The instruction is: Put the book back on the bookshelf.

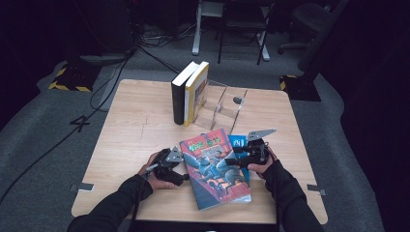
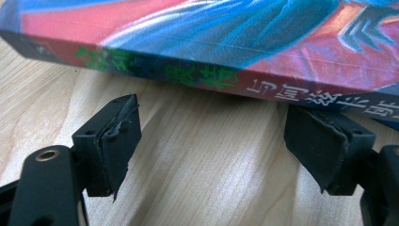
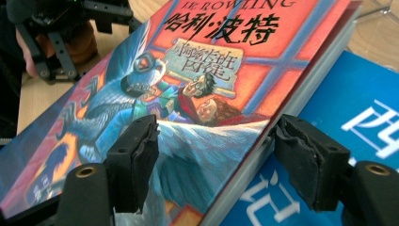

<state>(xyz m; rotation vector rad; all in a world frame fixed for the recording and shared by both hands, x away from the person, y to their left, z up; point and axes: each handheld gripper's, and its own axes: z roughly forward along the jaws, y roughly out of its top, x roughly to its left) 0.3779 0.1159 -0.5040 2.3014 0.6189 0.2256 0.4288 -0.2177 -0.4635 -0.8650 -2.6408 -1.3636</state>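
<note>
**Two grippers flank a picture-cover book on the table**

Dark room, grey floor with trailing cables; pale wooden table (image 1: 145, 121) at centre. Near its front edge lies a red-and-blue illustrated book (image 1: 215, 166), flat, cover up, resting partly on a blue book (image 1: 238, 141) that shows under its right side. Toward the back stand two upright books (image 1: 189, 92), touching each other, just beside a clear acrylic stand (image 1: 222, 108).

Left gripper (image 2: 211, 141) sits at the illustrated book's spine side, low on the table. Jaws stand wide, bare wood between them, pads short of the spine.

Right gripper (image 3: 216, 155) is at the opposite side. Jaws part-open across the page edge: one pad over the cover, the other beside the pages above the blue book. Whether the pads press on the book, cannot tell.
</note>
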